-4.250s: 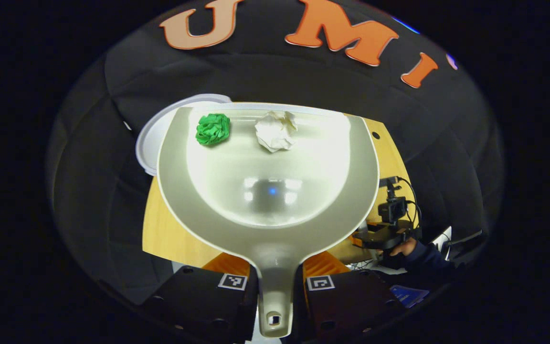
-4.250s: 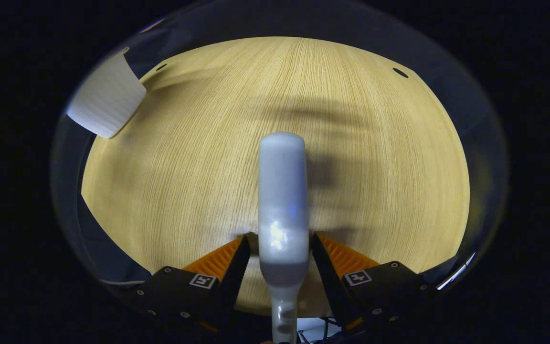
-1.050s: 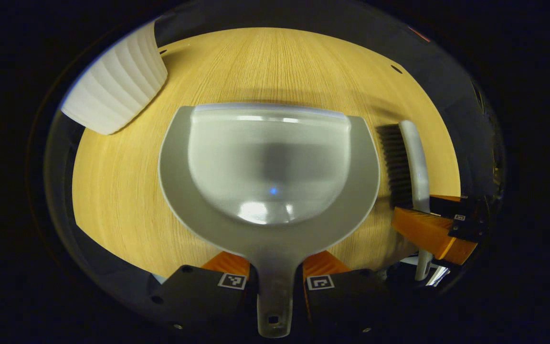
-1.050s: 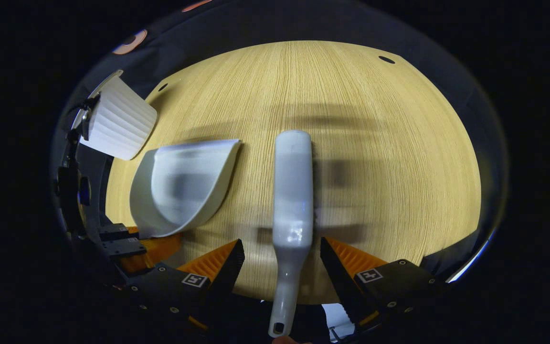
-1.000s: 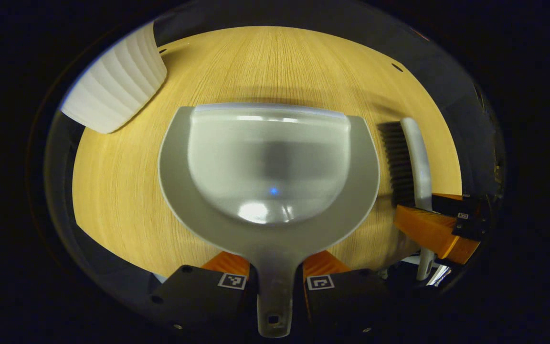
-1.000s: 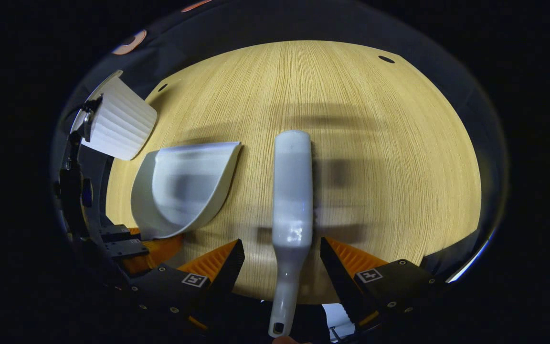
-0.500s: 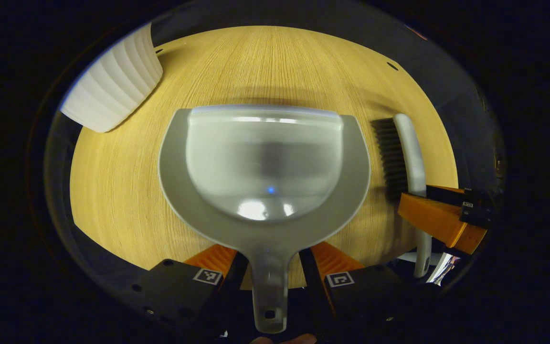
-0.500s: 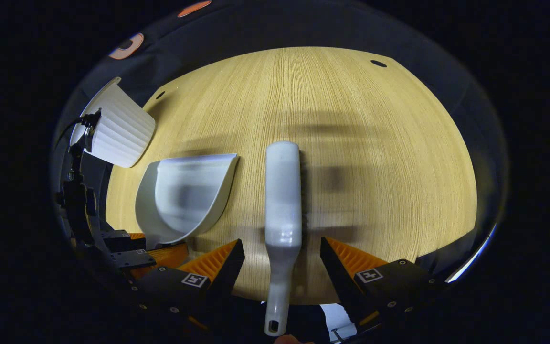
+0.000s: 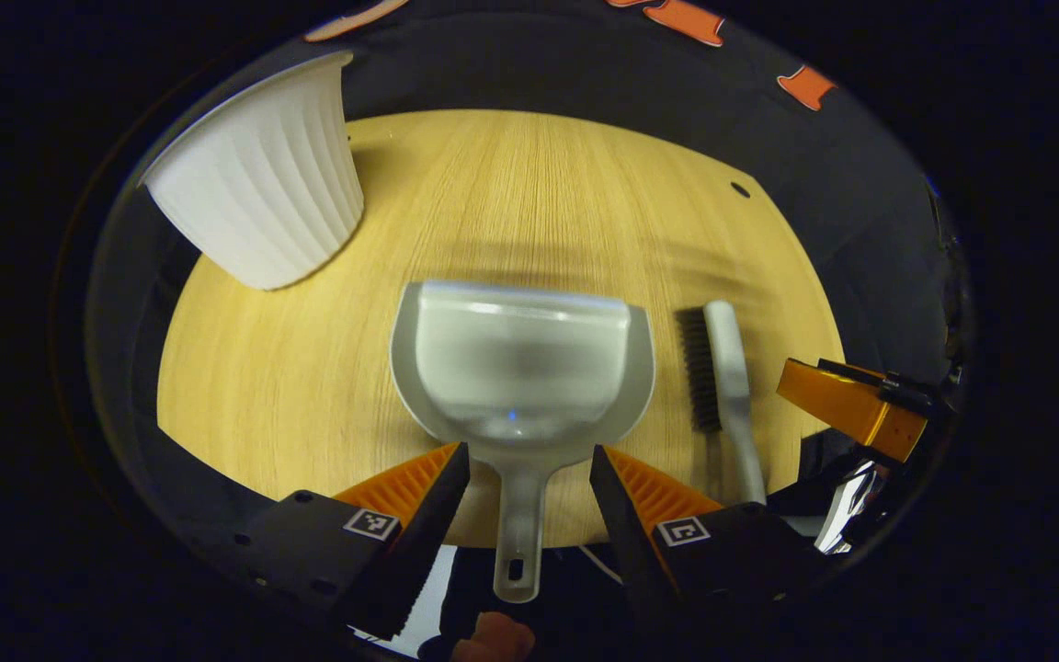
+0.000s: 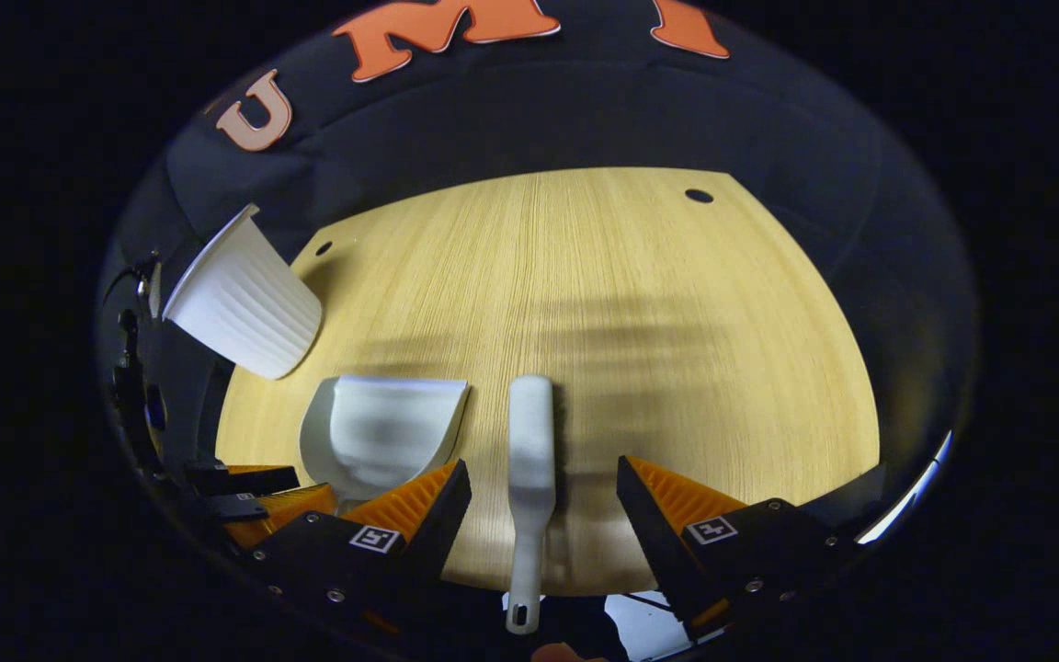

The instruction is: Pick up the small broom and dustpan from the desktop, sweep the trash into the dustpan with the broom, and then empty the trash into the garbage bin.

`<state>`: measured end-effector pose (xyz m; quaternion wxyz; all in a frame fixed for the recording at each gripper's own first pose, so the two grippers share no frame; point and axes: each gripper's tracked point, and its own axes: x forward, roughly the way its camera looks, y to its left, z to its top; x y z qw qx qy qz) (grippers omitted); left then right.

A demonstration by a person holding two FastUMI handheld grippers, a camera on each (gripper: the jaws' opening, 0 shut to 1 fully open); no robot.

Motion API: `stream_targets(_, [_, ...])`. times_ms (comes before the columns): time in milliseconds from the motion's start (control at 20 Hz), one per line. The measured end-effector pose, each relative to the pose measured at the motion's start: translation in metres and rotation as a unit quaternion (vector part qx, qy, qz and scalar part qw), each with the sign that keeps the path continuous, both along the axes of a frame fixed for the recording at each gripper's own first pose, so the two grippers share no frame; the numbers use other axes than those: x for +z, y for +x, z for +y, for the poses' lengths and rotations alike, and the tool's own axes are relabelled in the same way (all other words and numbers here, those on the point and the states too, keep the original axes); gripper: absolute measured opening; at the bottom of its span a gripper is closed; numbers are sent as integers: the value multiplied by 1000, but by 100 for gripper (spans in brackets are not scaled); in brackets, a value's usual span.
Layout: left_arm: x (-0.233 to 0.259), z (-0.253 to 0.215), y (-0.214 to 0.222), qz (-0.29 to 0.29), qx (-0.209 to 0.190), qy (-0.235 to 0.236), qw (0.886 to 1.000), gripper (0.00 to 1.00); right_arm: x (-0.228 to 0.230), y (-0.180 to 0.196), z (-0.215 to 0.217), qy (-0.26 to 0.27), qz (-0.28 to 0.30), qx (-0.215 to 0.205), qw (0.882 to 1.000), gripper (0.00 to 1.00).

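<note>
At the near edge of the left gripper view, left gripper (image 9: 522, 487) spread wide, fingers (image 9: 419, 483) clear of the dustpan (image 9: 522, 368) handle running straight between them. Long axis pointing away, mouth toward the far side; smooth grey plastic, rounded scoop, empty, flat on the pale wood-grain tabletop (image 9: 244, 405). Just beside it, on the right, small broom (image 9: 723, 382): dark bristles facing the pan, slim pale handle. In the right gripper view, right gripper (image 10: 543, 501) likewise released, broom handle lying loose between its fingers. Farther off, ribbed white garbage bin (image 9: 263, 198) at the far left corner. Task apparently finished, tools set down.
</note>
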<state>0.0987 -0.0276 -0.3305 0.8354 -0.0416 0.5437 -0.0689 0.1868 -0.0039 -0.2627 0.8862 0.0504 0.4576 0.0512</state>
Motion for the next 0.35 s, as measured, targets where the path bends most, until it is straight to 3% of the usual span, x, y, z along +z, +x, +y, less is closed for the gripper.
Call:
stream_targets(150, [16,-5,18,-106,-7,20,994,86,38,23,-15,-15,-78,-17,997,97])
stream_targets(350, [41,-5,44,-234,-5,32,972,86,96,43,-28,-52,-179,-19,982,97])
